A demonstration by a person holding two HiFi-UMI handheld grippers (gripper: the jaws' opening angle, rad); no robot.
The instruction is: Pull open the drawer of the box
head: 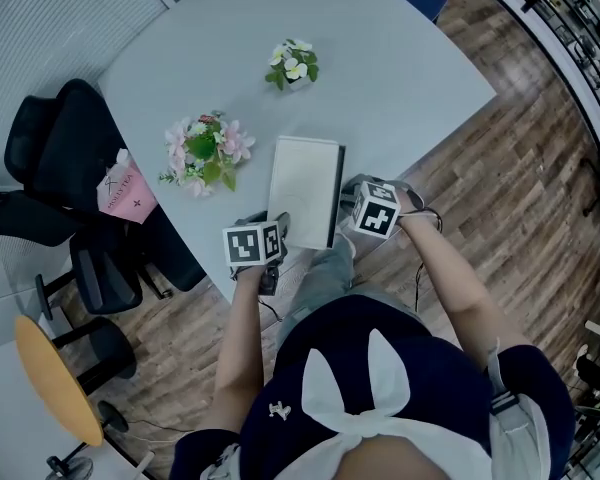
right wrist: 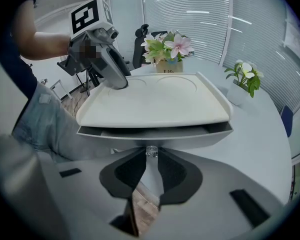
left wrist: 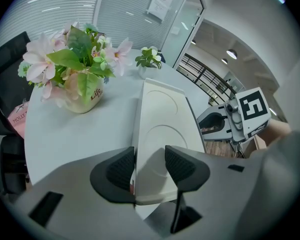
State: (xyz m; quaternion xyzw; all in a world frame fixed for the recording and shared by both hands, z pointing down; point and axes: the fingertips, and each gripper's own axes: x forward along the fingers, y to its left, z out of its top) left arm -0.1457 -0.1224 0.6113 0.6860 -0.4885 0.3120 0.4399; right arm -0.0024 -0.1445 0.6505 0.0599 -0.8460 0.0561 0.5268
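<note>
A flat white box [head: 302,188] lies near the front edge of the pale table [head: 400,78]. My left gripper [head: 273,230] holds the box's near left corner; in the left gripper view the box [left wrist: 162,129] fills the gap between the pads of that gripper [left wrist: 150,156]. In the right gripper view the drawer [right wrist: 155,138] stands slightly out beneath the lid [right wrist: 155,101], leaving a dark slit. My right gripper [right wrist: 151,158] is shut on the small clear knob [right wrist: 151,152] at the middle of the drawer front. From the head view that gripper [head: 348,200] sits at the box's right side.
A pot of pink flowers [head: 205,153] stands left of the box, and a small pot of white flowers [head: 294,66] farther back. A black office chair [head: 60,168] with a pink bag [head: 125,190] is beside the table. A round wooden stool [head: 55,378] stands at lower left.
</note>
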